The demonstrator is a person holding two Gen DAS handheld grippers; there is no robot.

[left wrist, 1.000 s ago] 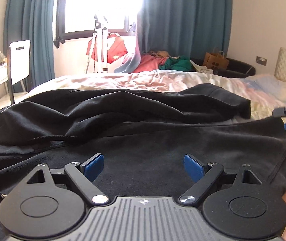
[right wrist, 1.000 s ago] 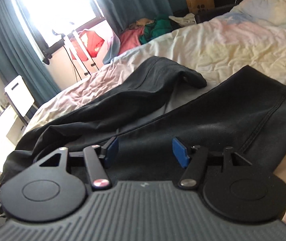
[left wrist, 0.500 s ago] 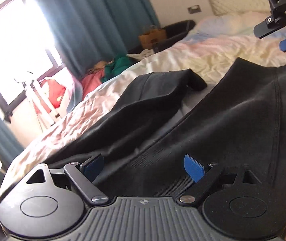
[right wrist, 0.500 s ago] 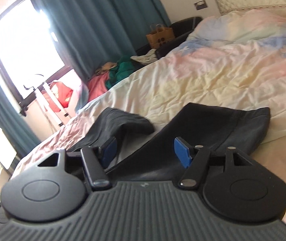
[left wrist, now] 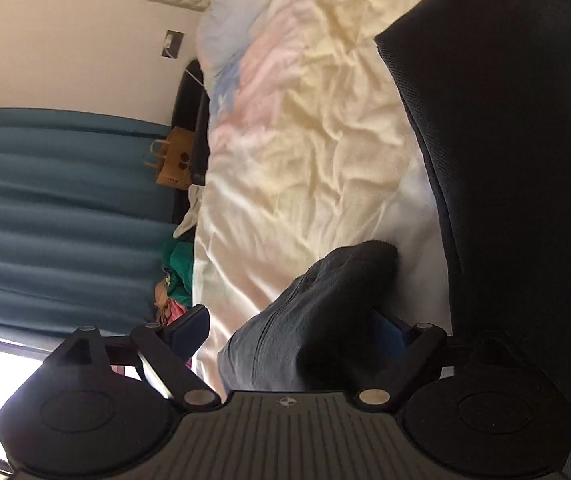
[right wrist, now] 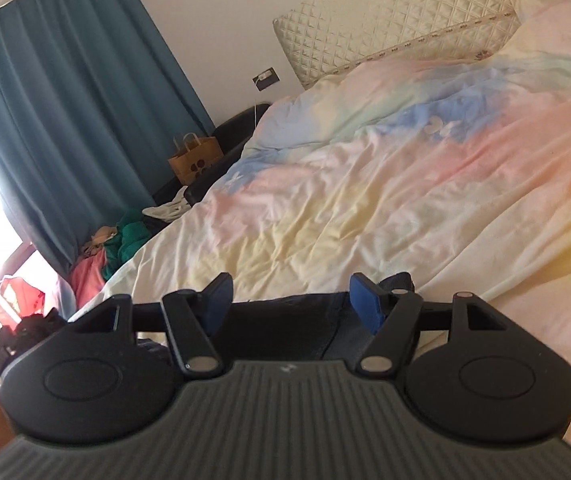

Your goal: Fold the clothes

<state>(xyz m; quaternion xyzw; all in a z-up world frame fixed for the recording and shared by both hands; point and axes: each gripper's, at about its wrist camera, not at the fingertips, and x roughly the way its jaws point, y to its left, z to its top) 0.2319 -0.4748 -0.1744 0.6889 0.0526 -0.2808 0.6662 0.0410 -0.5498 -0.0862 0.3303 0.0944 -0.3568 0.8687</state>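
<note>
Dark trousers lie on a pastel bed sheet (right wrist: pixel 385 200). The left wrist view is rolled sideways: one trouser leg end (left wrist: pixel 325 304) lies between the fingers of my open left gripper (left wrist: pixel 293 328), and the other leg (left wrist: pixel 525 160) fills the right side. My right gripper (right wrist: pixel 291 304) is open, with a trouser hem (right wrist: pixel 285 320) lying between and under its blue fingertips. I cannot tell whether either gripper touches the cloth.
A quilted headboard (right wrist: pixel 385 20) and pillows stand at the bed's far end. Teal curtains (right wrist: pixel 65 120), a brown paper bag (right wrist: pixel 195 160), a dark side table and a heap of coloured clothes (right wrist: pixel 113 248) line the bed's far side.
The left gripper has rolled sideways and moved toward a trouser leg end. The right gripper has moved along the leg to its hem. Both have stayed open.
</note>
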